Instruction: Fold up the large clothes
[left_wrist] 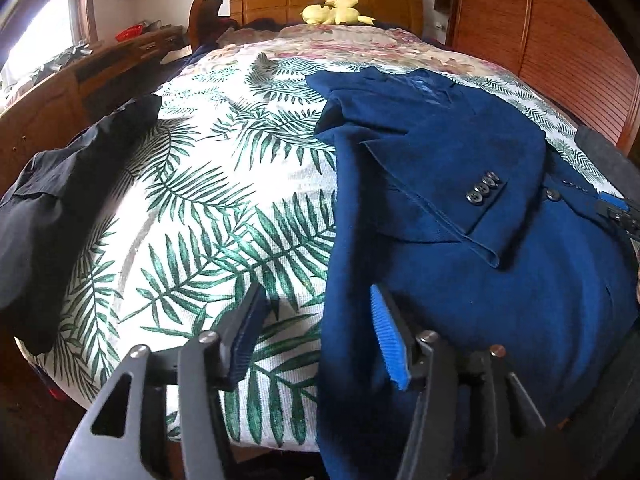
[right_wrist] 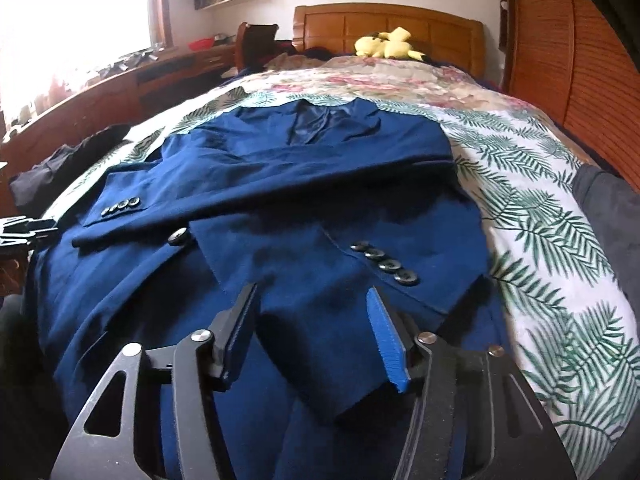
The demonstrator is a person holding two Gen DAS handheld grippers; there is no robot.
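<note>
A blue blazer (right_wrist: 312,184) lies face up on a bed, collar toward the headboard (right_wrist: 388,28) and hem hanging over the near edge. It sits on a white bedspread (left_wrist: 224,200) printed with green palm leaves.

Both sleeves are already folded inward across the chest. One sleeve (right_wrist: 256,200) crosses from the right shoulder toward the left, its cuff buttons (right_wrist: 120,206) near the left edge. The other sleeve (right_wrist: 360,280) lies over the lower front, with four cuff buttons showing. The body is not yet folded; the lower half drapes off the bed, so bringing the hem up toward the collar appears to be what is left.

The left gripper (left_wrist: 316,332) hovers at the blazer's left edge near the hem, its jaws apart and nothing between them. The right gripper (right_wrist: 316,328) hovers over the lower front of the blazer, jaws likewise apart and gripping nothing.

A dark garment (left_wrist: 52,208) lies crumpled at the left side of the bed, well apart from the blazer. Whether it is folded cannot be told. A yellow plush toy (left_wrist: 336,12) rests by the headboard. A wooden wardrobe (right_wrist: 568,60) stands to the right.
</note>
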